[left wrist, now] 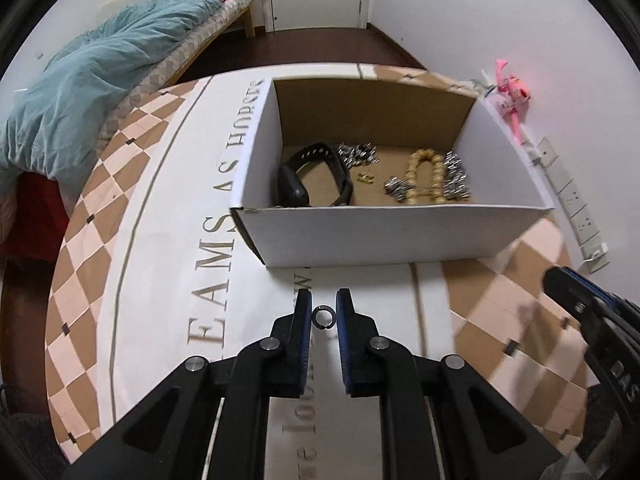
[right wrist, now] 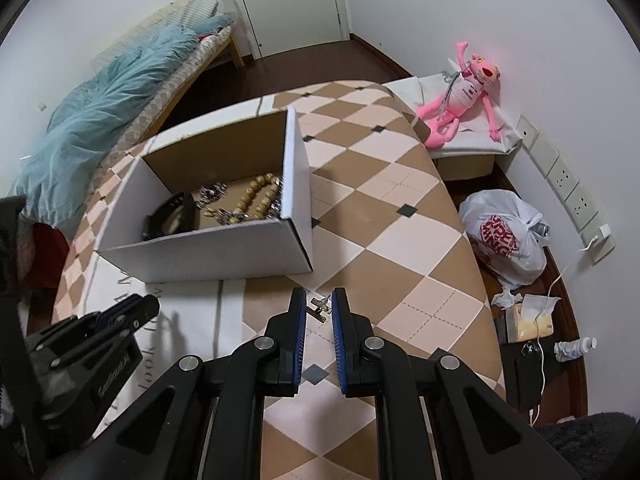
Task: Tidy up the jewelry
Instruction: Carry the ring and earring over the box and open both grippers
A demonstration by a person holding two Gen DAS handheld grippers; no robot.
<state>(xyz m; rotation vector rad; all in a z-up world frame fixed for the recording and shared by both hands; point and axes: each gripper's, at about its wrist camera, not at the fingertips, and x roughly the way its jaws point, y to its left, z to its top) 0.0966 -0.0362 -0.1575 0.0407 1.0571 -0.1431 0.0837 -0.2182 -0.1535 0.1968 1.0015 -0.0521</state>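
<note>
An open white cardboard box [left wrist: 384,232] stands on the checkered cloth. In it lie a black watch [left wrist: 316,178], a bead bracelet [left wrist: 426,176] and silver chains [left wrist: 456,178]. The box also shows in the right wrist view [right wrist: 200,252]. My left gripper [left wrist: 324,316] is open, its fingers either side of a small dark ring [left wrist: 324,317] on the cloth. My right gripper [right wrist: 318,307] is open around a small silver earring [right wrist: 319,307] on the cloth, just in front of the box's right corner.
The checkered cloth [right wrist: 400,208] covers a rounded table. A pink plush toy [right wrist: 460,92] lies on a low stand at the back right. A white plastic bag [right wrist: 504,236], a tissue box [right wrist: 528,320] and a bottle [right wrist: 576,349] sit on the floor at the right. A bed with a teal blanket [left wrist: 92,92] is at the left.
</note>
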